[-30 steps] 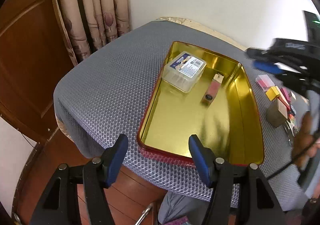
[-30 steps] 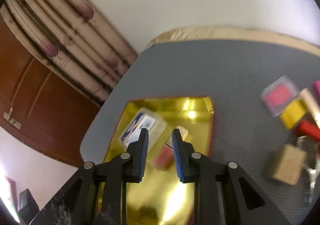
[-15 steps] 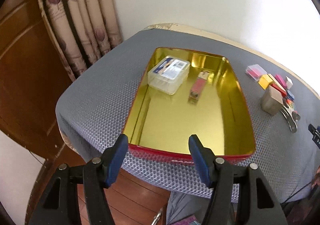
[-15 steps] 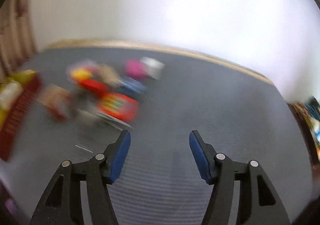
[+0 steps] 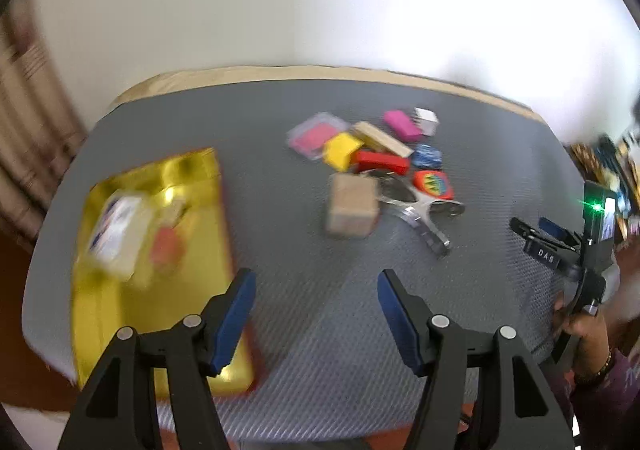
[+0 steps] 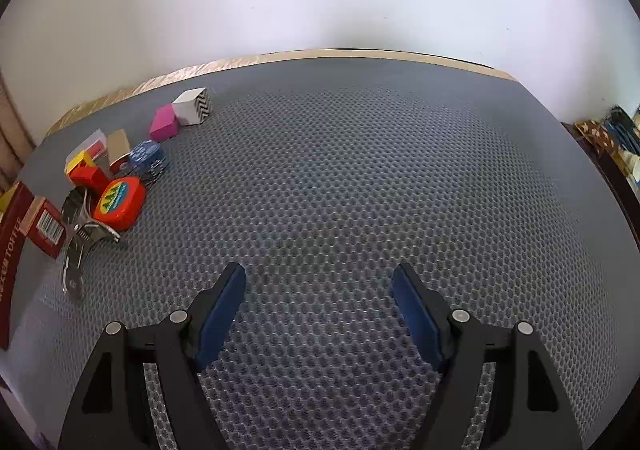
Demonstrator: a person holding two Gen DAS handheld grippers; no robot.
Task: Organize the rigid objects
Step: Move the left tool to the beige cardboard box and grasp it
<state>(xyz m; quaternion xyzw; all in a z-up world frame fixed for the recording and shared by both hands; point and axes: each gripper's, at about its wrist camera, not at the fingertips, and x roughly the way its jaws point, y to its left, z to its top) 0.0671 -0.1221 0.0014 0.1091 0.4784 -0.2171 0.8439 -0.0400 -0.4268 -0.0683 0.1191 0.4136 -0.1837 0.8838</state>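
Note:
A gold tin tray [image 5: 192, 290] with a red rim lies at the left of the grey mat; a clear plastic box [image 5: 116, 226] and a small pink item [image 5: 166, 246] lie in it. A cluster of small rigid objects sits mid-table: a tan cube [image 5: 352, 206], yellow block [image 5: 340, 150], red block [image 5: 382, 162], pink box [image 5: 316, 134], orange tape measure [image 5: 434, 184] and metal tool [image 5: 420, 214]. My left gripper [image 5: 314, 314] is open and empty above the mat. My right gripper [image 6: 318, 314] is open and empty over bare mat; the cluster, with the tape measure [image 6: 118, 202], lies far left of it.
The grey honeycomb mat [image 6: 340, 178] covers the table up to a white wall. The right hand-held gripper [image 5: 560, 246] shows at the right edge of the left wrist view. A curtain [image 5: 24, 122] hangs at the left. Cluttered shelves [image 6: 616, 138] stand at the right.
The left gripper swung right from the tray toward the object cluster. The right gripper opened, left the tray, swung to the right side of the table and settled there.

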